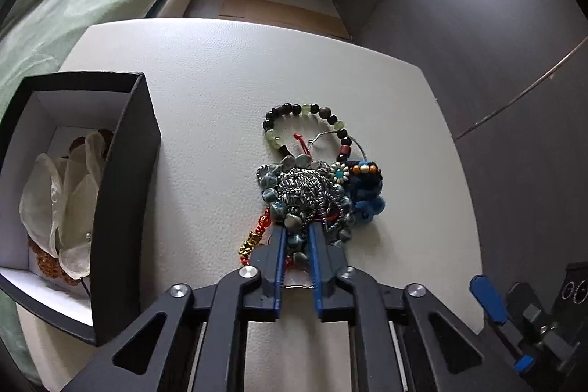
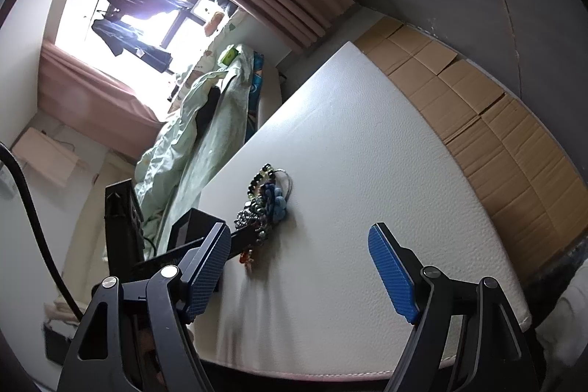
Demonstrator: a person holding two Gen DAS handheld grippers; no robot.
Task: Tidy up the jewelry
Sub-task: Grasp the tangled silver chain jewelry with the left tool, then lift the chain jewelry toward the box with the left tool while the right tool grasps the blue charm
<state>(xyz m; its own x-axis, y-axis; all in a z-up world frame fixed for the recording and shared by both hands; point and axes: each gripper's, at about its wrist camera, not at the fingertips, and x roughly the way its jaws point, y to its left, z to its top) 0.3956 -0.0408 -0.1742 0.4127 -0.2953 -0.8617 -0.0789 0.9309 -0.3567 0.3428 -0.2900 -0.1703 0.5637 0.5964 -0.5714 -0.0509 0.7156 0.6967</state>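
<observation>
Left wrist view – one jewelry heap [image 1: 308, 193], one black box [image 1: 121, 171], two hand-held grippers

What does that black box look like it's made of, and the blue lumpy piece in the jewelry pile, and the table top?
Black box: looks like stiff card, matte black outside and white inside, with thin, sharp-folded walls.
Blue lumpy piece: probably felt or yarn, with a fuzzy, dull surface and soft rounded lobes.
Table top: seemingly off-white faux leather or vinyl, with fine pebbled grain and a soft sheen.

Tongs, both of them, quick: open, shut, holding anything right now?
Left tongs: shut on the grey-blue bead strand at the near edge of the jewelry pile.
Right tongs: open, nothing between them, above the white table.
</observation>
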